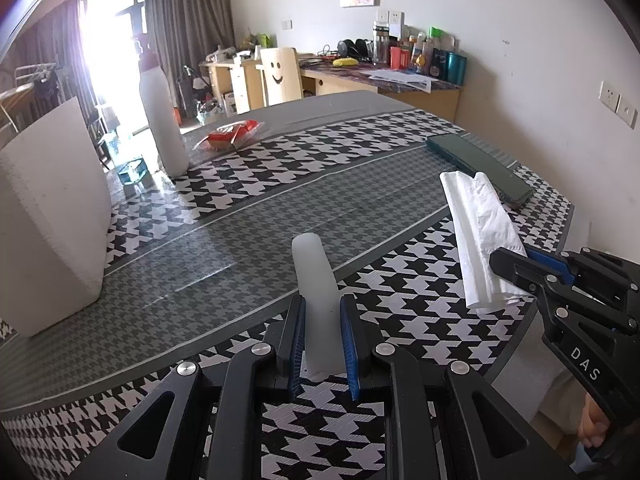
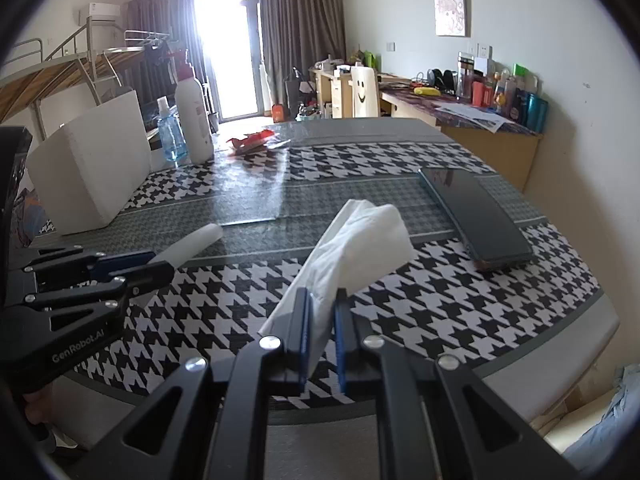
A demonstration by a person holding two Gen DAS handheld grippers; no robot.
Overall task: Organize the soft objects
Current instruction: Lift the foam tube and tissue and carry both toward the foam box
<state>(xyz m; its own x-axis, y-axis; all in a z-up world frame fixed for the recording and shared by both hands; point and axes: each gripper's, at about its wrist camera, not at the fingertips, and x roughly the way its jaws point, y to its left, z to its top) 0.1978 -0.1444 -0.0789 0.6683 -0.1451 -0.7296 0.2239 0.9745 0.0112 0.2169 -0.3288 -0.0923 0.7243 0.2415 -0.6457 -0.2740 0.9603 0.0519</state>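
My left gripper [image 1: 322,304] is shut on a soft, translucent white stick [image 1: 314,272] that pokes forward from between the blue pads, over the houndstooth table [image 1: 400,312]. My right gripper [image 2: 322,294] is shut on a folded white tissue [image 2: 360,240], which juts forward past its fingers. In the left wrist view the right gripper [image 1: 514,258] sits at the right edge with the tissue [image 1: 476,224] in it. In the right wrist view the left gripper [image 2: 162,262] is at the left with the white stick [image 2: 196,240].
A white foam block [image 1: 52,220] stands at the left of the table. Behind it are a tall white bottle [image 1: 160,120] and a blue bottle [image 2: 170,136]. A red packet [image 1: 232,134] lies further back, a dark green flat case [image 1: 480,164] at the right. The table's front edge is close below both grippers.
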